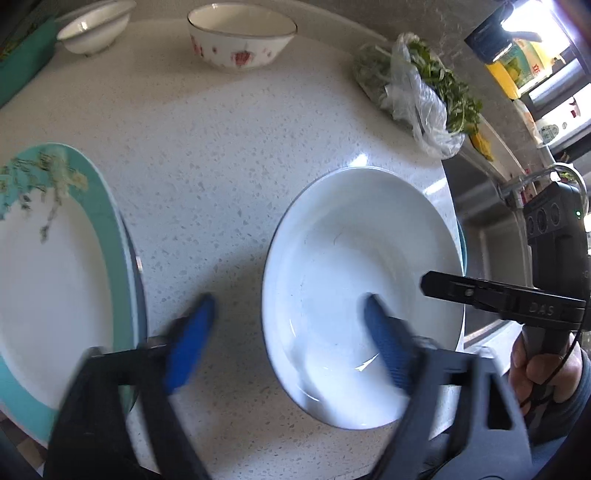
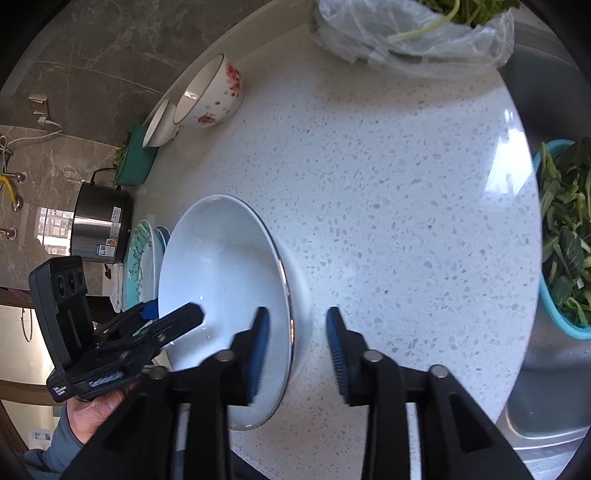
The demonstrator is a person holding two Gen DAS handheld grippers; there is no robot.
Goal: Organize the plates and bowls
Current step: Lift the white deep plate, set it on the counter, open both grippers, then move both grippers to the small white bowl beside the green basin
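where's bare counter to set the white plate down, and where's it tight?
Free: the speckled counter between the white plate, the teal-rimmed plate and the strawberry bowl. Tight: the back edge, with the small white bowl beside the strawberry bowl; the bag of greens crowds the sink side. Both the left gripper and right gripper straddle the white plate's rim.

our left gripper (image 1: 288, 332) is black plastic with two fingers faced in ribbed blue pads (image 1: 190, 341). our right gripper (image 2: 297, 350) matches it, with round silver screws (image 2: 372, 356) at its finger joints. from the left wrist view, the right unit shows a raised "das" marking and a black box with three round lenses and a green light. a thin black cable runs past our bare-skinned right hand (image 1: 543, 363). our sleeves are grey-blue.
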